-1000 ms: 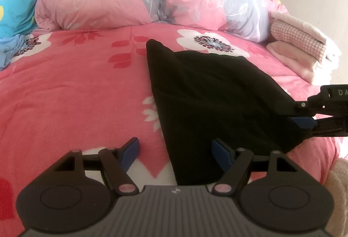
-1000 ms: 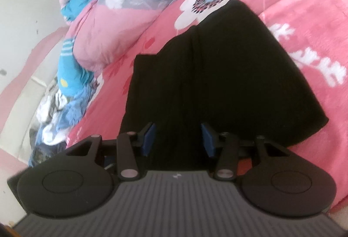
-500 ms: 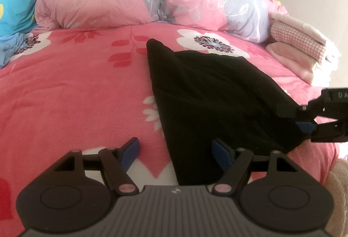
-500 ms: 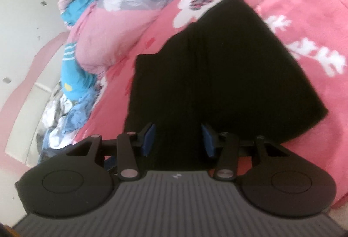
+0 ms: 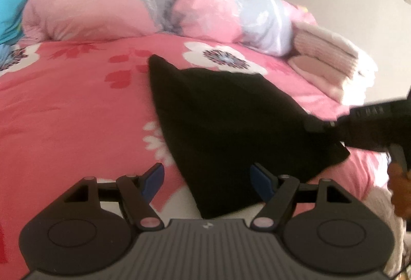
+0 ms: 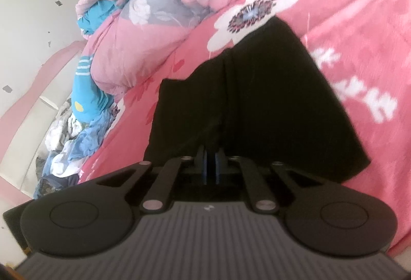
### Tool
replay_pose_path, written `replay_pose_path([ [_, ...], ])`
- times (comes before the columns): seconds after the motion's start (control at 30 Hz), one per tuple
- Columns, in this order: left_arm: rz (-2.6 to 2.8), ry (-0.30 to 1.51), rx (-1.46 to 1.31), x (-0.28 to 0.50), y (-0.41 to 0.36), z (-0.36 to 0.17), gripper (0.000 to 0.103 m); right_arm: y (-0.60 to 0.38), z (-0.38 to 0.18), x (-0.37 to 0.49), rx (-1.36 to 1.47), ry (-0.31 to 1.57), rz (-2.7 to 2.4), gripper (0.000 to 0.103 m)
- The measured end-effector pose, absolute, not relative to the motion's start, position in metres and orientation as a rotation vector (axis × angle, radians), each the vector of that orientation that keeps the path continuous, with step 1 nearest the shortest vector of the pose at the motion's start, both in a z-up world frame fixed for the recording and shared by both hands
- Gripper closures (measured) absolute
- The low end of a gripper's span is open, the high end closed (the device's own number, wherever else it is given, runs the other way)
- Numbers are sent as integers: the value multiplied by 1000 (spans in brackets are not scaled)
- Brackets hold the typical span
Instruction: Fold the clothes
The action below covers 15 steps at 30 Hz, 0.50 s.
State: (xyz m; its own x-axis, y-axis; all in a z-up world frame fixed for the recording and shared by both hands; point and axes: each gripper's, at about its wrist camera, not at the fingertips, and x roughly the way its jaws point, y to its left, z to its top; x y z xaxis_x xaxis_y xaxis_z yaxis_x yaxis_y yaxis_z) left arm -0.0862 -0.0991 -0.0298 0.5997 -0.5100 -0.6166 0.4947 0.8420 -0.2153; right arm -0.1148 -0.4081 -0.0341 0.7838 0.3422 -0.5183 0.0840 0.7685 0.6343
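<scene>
The right tool [image 6: 211,160] was clamped on the black garment's [image 5: 231,121] edge, apparently; the left tool [image 5: 205,178] gaped over its corner. Folded pink towels [image 5: 331,69] sat beside, a rolled quilt [image 5: 128,5] behind.

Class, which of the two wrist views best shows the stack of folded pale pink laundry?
The left wrist view: the folded pale pink stack sits whole at the bed's right edge, beyond the black garment. The right wrist view catches only a pale sliver at its top right corner.

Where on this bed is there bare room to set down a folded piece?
Bare pink bedspread left of the black garment, below the rolled quilt. Crowded: folded pink stack at right, blue clothes pile by the quilt's end.
</scene>
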Motion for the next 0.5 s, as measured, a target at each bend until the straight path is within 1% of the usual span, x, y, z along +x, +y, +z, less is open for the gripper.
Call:
replay_pose_path([
  [0.5,-610,746,111,-97,-127,-38,28,-452,-28,-125,683,588,69,100],
])
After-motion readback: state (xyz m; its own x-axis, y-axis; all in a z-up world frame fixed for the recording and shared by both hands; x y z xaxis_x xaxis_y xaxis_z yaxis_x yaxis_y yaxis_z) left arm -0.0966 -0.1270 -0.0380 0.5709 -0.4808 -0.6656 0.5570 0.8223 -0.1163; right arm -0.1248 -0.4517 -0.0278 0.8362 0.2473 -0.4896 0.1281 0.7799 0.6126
